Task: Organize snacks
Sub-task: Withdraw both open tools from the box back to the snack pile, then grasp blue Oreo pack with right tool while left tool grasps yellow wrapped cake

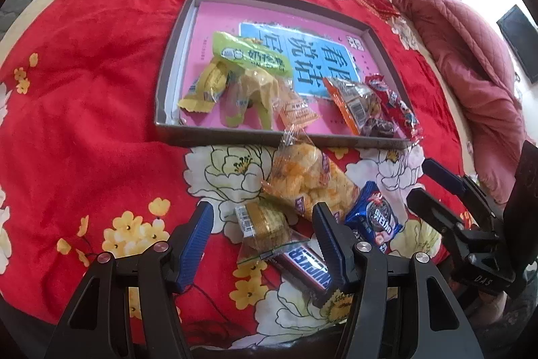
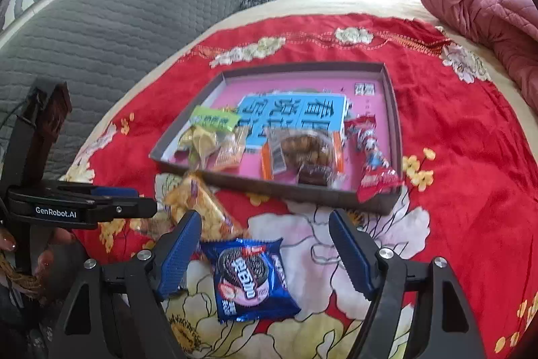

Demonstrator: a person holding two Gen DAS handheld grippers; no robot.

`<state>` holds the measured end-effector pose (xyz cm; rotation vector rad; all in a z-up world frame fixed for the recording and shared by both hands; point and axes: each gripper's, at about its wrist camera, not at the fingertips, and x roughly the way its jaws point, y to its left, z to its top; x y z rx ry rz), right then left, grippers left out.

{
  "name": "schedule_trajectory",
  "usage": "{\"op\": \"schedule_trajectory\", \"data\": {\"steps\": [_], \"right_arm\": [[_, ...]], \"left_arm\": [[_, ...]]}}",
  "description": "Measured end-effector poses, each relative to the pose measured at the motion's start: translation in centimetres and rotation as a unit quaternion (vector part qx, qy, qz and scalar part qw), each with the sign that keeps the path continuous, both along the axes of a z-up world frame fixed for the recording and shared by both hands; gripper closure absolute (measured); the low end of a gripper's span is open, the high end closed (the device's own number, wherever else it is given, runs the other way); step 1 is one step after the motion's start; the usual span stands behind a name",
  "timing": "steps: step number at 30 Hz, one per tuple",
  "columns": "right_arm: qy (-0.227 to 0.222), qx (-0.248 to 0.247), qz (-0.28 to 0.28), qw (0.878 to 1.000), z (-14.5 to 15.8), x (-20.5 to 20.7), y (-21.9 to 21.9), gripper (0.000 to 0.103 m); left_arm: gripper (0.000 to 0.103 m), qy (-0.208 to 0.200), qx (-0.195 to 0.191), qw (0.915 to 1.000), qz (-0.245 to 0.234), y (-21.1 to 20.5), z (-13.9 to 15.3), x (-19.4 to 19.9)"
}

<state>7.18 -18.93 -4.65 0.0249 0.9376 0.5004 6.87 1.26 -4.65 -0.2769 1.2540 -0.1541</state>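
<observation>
Oreo packet (image 2: pixel 250 278) is lying flat between right gripper (image 2: pixel 265 254) fingers, untouched; jaws standing wide, gripping nothing. Left gripper (image 1: pixel 264 232) is standing half-open over biscuit pack (image 1: pixel 265 224), pads clear.

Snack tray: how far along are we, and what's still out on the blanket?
Done: several packets already lie in the tray. In hand: nothing gripped; the right hand-held gripper stands open around the blue Oreo pack. Left: the Oreo pack, puffed-snack bag, gold biscuit pack and Snickers bar, the last two between the left hand-held gripper's fingers.
</observation>
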Motion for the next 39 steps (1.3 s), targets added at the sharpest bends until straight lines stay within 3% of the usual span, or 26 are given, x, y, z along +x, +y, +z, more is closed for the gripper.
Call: {"op": "schedule_trajectory", "data": {"steps": [21, 33, 39], "right_arm": [[0.068, -0.074, 0.042, 0.994, -3.8, -1.1, 2.2, 0.025], [0.075, -0.115, 0.058, 0.989, -5.4, -1.1, 3.3, 0.025], [0.075, -0.108, 0.057, 0.990, -5.6, -1.1, 3.0, 0.035]], "left_arm": [[0.040, 0.032, 0.007, 0.9993, -0.016, -1.3, -2.3, -0.3], [0.040, 0.035, 0.009, 0.9993, -0.009, -1.8, -3.3, -0.3], [0.040, 0.035, -0.005, 0.9994, 0.000, -1.3, -3.6, -0.1]]}}
